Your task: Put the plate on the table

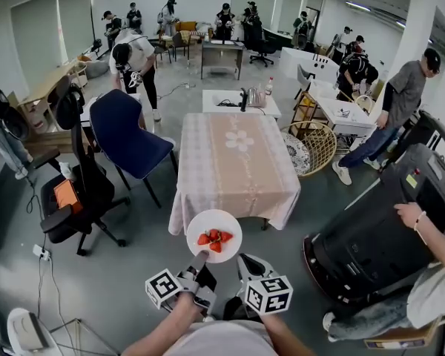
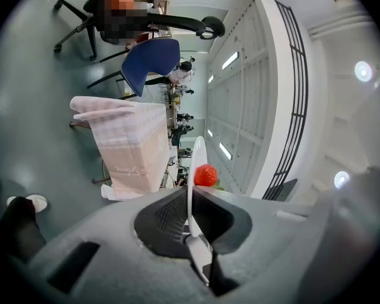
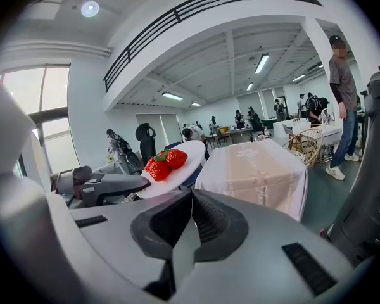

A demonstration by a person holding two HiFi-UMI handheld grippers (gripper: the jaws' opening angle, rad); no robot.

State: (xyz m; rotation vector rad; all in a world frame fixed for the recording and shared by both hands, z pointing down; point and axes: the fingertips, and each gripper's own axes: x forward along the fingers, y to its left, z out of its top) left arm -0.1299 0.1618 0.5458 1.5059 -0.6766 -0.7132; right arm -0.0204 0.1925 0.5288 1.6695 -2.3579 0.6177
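Left gripper (image 1: 199, 257) pinches the white plate (image 1: 208, 222) at its near rim; stiff, light, likely slippery, so keep the loose strawberries (image 1: 215, 238) level; right gripper (image 3: 191, 198) fingers pressed together, empty.

White round plate (image 1: 224, 221) bearing strawberries (image 1: 214, 238), level, in air before cloth-covered table (image 1: 235, 173).

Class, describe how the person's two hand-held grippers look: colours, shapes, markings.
The left hand-held gripper and right hand-held gripper have grey moulded bodies, dark ribbed pads, and each bears a white cube with black square markers. The person wears a light top.
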